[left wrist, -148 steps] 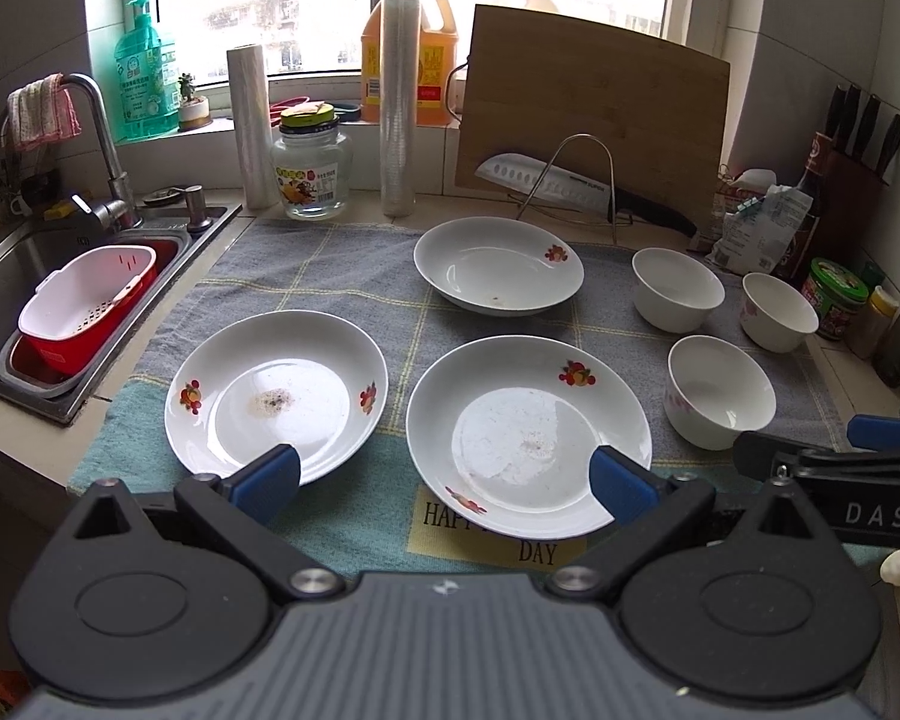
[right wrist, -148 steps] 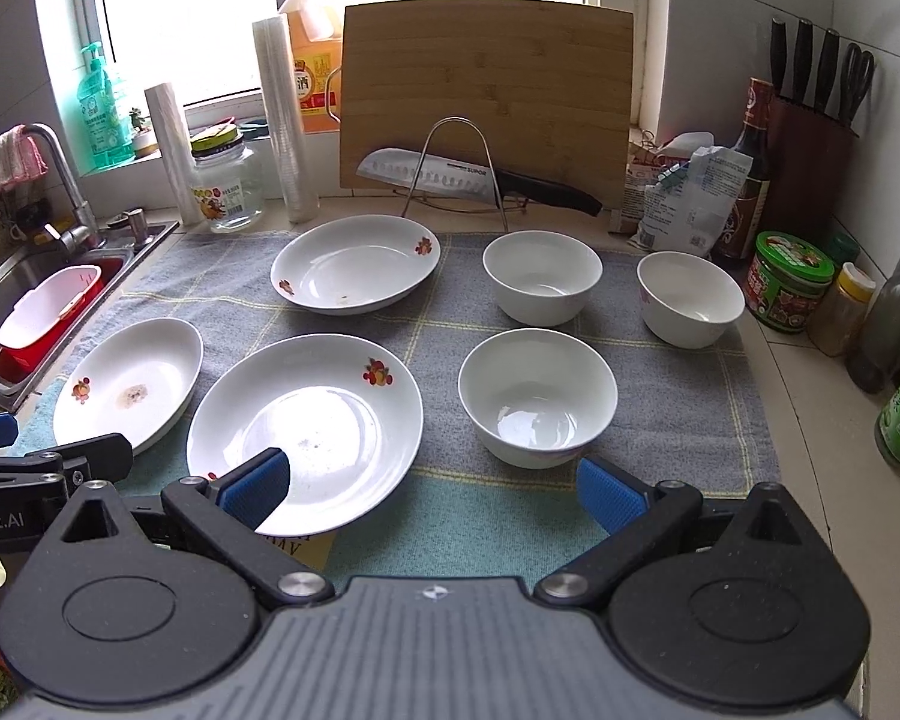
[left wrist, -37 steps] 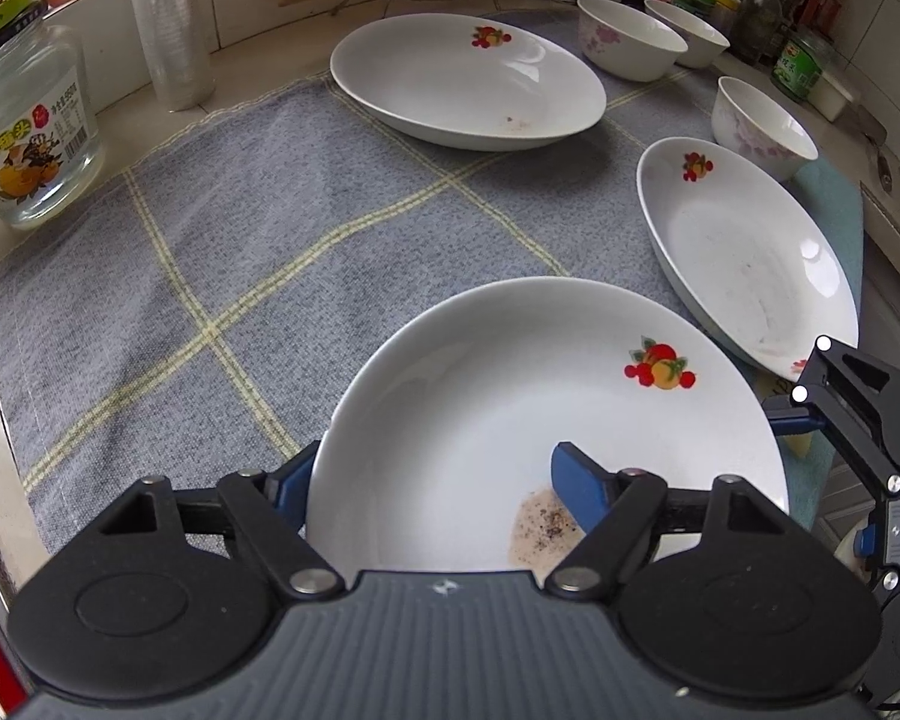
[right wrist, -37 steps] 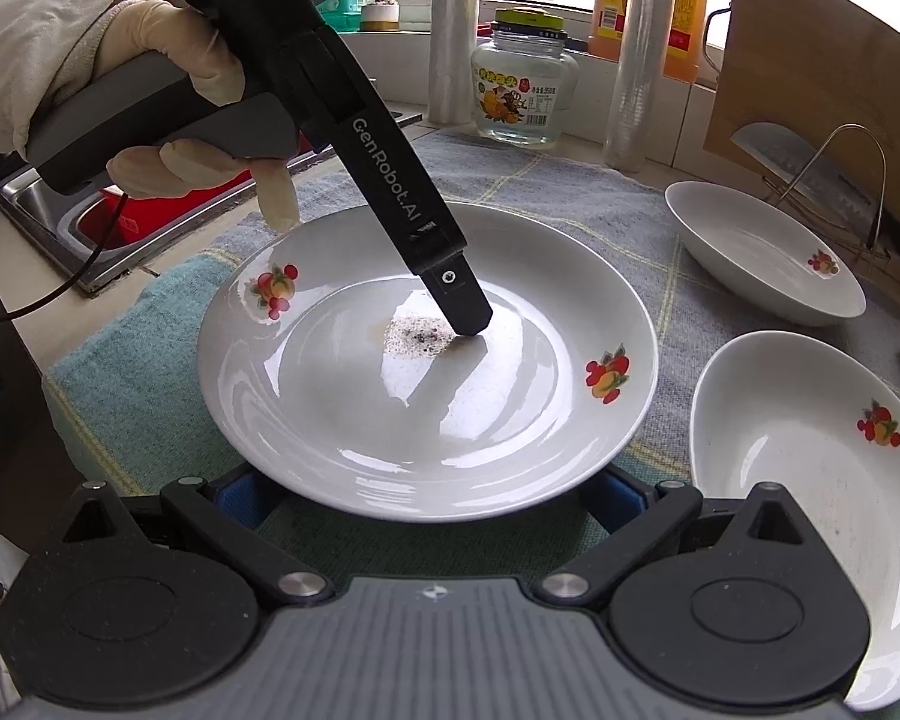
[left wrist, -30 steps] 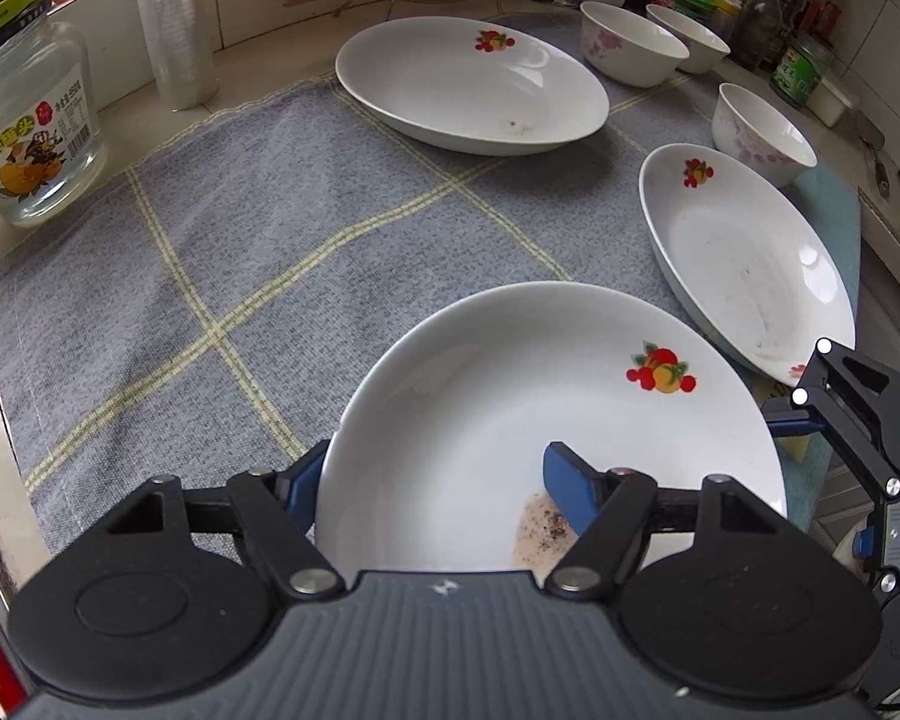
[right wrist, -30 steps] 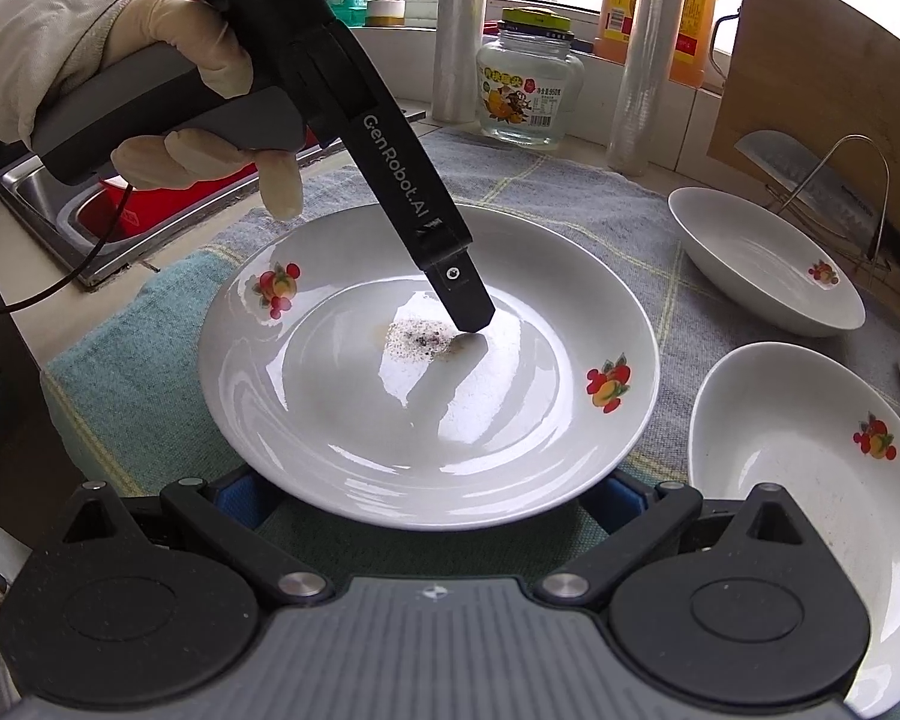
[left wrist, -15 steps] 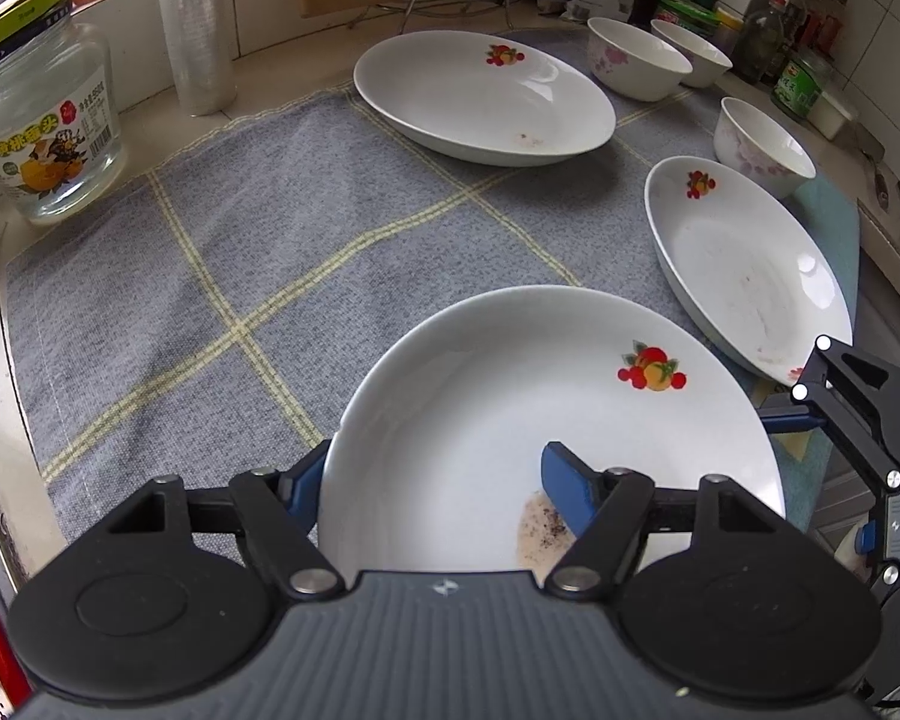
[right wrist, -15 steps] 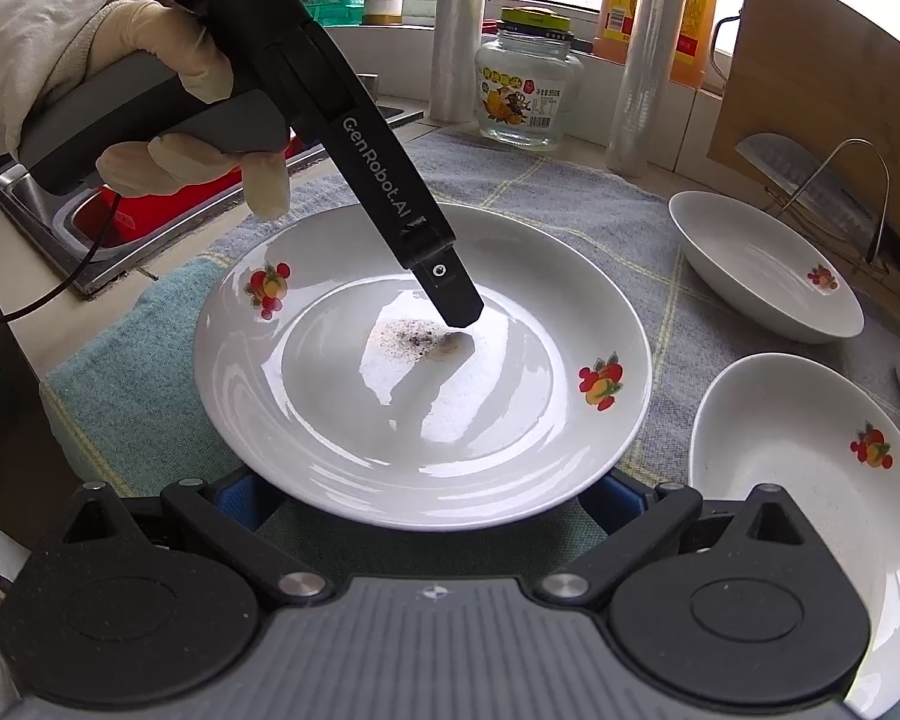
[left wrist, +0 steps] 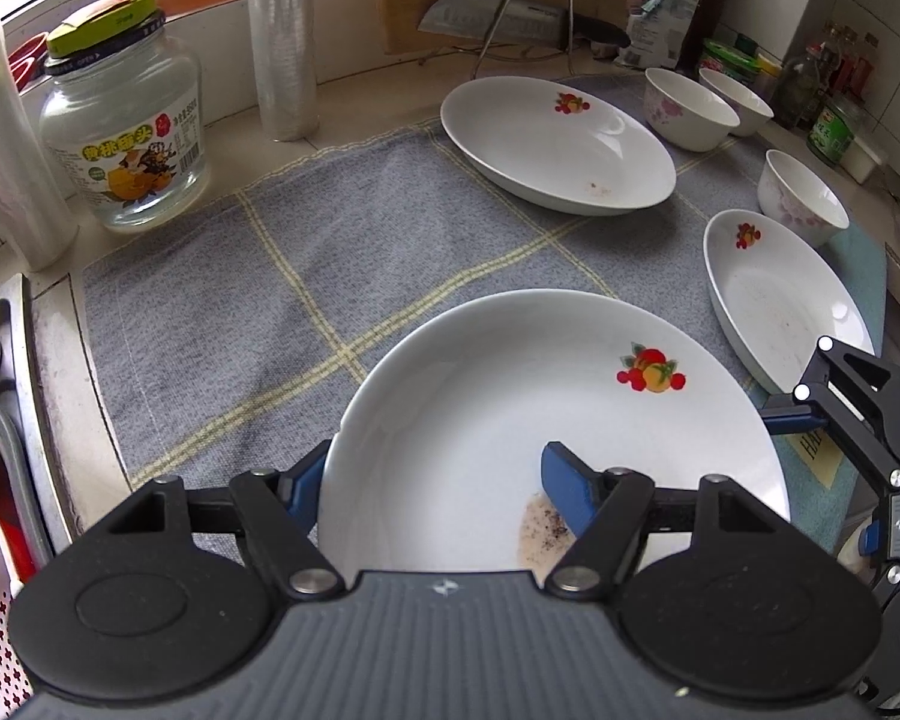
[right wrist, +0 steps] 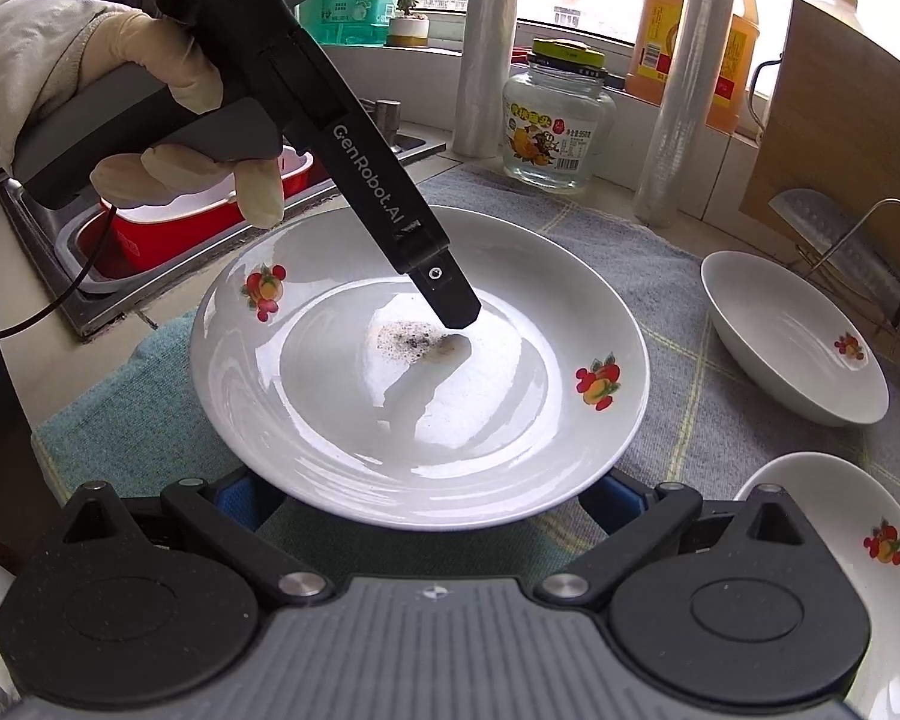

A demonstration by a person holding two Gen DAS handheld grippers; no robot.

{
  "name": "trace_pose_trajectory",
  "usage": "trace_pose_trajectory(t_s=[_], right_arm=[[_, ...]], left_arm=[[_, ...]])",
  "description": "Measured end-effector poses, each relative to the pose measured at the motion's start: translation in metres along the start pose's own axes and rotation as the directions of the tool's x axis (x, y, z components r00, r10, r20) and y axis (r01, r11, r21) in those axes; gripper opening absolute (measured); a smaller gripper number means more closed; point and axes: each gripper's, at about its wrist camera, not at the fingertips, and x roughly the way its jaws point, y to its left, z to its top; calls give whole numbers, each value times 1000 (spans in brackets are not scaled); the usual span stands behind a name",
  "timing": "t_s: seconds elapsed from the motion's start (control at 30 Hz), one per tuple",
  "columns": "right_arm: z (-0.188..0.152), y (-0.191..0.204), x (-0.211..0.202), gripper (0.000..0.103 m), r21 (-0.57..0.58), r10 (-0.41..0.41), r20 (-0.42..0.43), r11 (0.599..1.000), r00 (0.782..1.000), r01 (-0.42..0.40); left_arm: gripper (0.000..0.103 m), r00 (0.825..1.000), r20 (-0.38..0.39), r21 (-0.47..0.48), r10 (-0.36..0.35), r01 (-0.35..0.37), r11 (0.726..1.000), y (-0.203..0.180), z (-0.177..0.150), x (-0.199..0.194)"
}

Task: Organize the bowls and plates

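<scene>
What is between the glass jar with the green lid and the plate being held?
Only bare grey checked cloth lies between the glass jar and held white plate, in the left wrist view.

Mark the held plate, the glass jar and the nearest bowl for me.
held plate [left wrist: 486, 396], left wrist view, bare inner surface.
glass jar [right wrist: 555, 114], right wrist view, front label.
nearest bowl [left wrist: 801, 198], left wrist view, inner wall.

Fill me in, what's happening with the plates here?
A person is working with two handheld grippers. The left gripper is clamped on the rim of the dirty fruit-print plate, one finger inside, one outside. The right gripper sits under the plate's near edge with its jaws spread wide, apparently steadying it. Two more plates and three bowls wait on the grey cloth, none stacked yet.
</scene>
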Motion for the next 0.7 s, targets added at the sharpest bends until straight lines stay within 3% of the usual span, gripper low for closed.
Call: trace_pose_trajectory(t_s=[0.7], right_arm=[[51, -22, 66, 103, -28, 26, 16, 999, 1000, -25]], left_arm=[[72, 997, 44, -78, 70, -66, 995, 64, 19, 10]])
